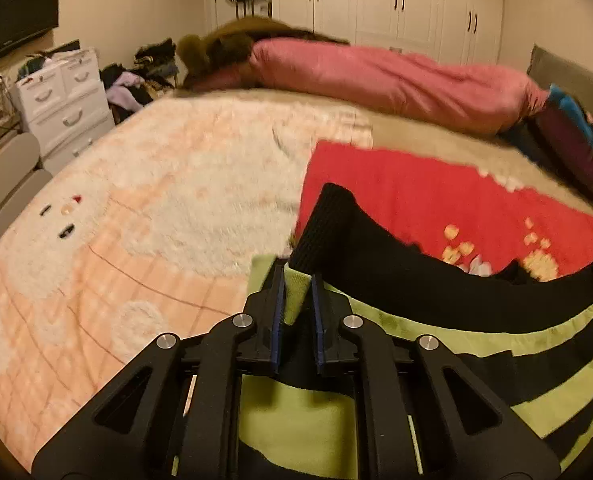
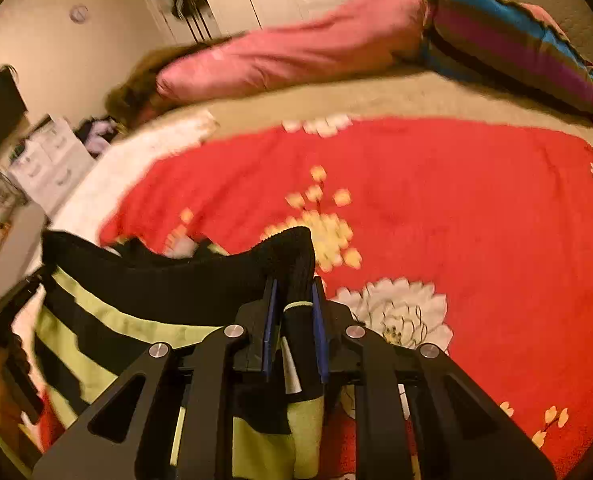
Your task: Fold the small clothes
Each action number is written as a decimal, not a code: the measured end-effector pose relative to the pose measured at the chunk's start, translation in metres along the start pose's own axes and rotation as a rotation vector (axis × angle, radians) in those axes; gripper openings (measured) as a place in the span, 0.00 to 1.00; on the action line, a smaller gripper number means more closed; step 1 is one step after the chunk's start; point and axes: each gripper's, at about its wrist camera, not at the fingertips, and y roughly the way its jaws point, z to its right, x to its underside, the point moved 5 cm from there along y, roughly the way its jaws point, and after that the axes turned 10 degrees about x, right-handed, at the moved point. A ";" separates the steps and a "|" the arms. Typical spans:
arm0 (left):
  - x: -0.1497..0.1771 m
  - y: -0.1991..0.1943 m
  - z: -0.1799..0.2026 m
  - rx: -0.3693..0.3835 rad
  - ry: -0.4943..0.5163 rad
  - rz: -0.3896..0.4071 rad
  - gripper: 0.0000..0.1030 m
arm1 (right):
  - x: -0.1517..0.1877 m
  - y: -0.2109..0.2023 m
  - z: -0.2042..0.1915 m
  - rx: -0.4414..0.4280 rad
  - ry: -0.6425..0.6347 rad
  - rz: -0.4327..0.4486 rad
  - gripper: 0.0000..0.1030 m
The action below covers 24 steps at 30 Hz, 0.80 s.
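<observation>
A small garment [image 1: 456,320] with lime-green and black stripes and a black ribbed band hangs stretched between my two grippers, above the bed. In the left wrist view my left gripper [image 1: 298,282] is shut on its left corner, with green cloth pinched between the blue pads and the ribbed band standing up behind. In the right wrist view my right gripper [image 2: 294,286] is shut on the other corner of the garment [image 2: 136,320], gripping a bunched black ribbed edge. Its lower part droops under the grippers, out of sight.
Under the garment lies a red floral blanket [image 2: 416,200] beside a fluffy peach-and-white blanket [image 1: 156,200]. A pink duvet [image 1: 396,76] and a striped pillow [image 2: 516,40] lie along the far side of the bed. White drawers [image 1: 64,104] stand at the left.
</observation>
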 end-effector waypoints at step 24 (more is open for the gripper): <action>0.054 -0.087 -0.070 -0.068 -0.230 0.123 0.61 | 0.078 -0.075 0.039 -0.090 0.086 0.009 0.53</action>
